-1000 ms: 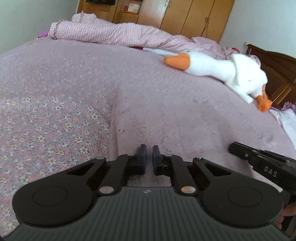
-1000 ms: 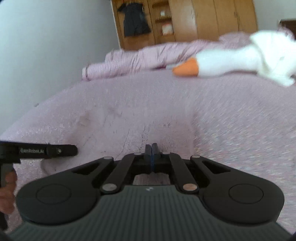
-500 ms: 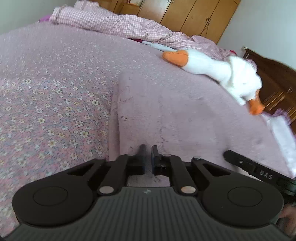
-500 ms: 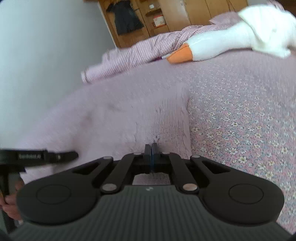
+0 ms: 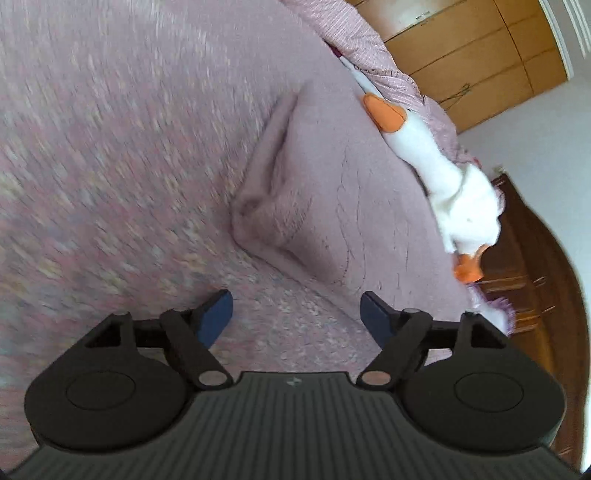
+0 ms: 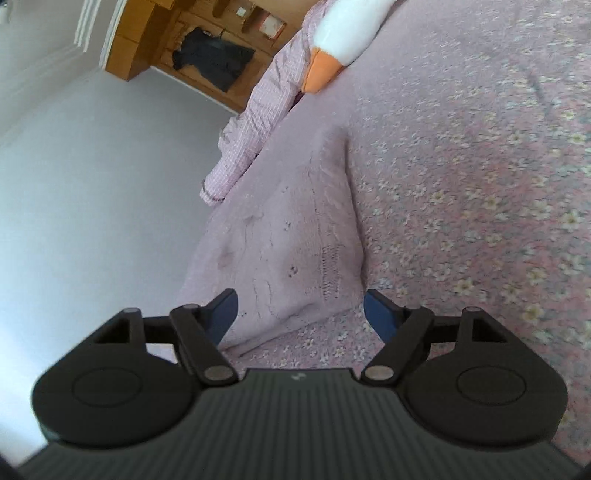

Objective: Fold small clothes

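Blurred floral bedspread [image 5: 110, 166], folded pink garment [image 5: 332, 206], goose toy [image 6: 343, 33] cropped.

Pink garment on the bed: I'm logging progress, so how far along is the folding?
Done: the pink garment lies on the floral bedspread with one side doubled into a thick fold, so at least one fold looks made. In hand: nothing; the left hand-held gripper and the right hand-held gripper are both open and empty. Left: probably another fold, since the garment looks long, though I can't be sure.
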`<state>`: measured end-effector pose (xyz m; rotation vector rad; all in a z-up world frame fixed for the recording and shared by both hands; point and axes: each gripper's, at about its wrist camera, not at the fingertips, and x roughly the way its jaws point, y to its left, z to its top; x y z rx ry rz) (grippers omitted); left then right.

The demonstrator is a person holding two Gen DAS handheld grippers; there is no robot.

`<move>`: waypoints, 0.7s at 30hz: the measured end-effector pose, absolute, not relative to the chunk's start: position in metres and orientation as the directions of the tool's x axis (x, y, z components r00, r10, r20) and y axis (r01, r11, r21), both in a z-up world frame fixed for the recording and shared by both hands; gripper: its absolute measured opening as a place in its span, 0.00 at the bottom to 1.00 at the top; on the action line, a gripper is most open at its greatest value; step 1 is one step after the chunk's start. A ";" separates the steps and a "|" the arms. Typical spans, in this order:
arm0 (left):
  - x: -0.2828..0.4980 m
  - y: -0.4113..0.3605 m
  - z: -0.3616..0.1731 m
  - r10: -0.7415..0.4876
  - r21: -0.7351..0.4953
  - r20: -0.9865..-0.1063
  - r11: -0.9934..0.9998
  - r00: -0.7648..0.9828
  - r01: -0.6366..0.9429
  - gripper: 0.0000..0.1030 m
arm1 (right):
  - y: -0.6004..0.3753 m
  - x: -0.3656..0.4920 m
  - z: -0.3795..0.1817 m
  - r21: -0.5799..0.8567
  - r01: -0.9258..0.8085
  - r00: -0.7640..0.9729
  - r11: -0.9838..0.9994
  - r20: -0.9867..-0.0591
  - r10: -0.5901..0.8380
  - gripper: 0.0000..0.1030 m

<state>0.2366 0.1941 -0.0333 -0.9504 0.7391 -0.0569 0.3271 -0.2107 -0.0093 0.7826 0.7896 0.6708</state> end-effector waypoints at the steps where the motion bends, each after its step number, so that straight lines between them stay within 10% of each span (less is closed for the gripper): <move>1: 0.242 0.194 -0.037 -0.353 -0.766 -0.534 0.586 0.768 -0.263 0.82 | -0.209 0.327 -0.009 0.807 -0.230 0.537 0.544 -0.360 0.762 0.76; 9: 0.288 0.197 -0.044 -0.349 -0.779 -0.466 0.597 0.813 -0.191 0.87 | -0.211 0.329 -0.013 0.797 -0.217 0.547 0.564 -0.379 0.746 0.80; 21: 0.287 0.206 -0.042 -0.289 -0.782 -0.465 0.577 0.837 -0.235 0.68 | -0.190 0.313 -0.013 0.853 -0.238 0.517 0.465 -0.293 0.804 0.81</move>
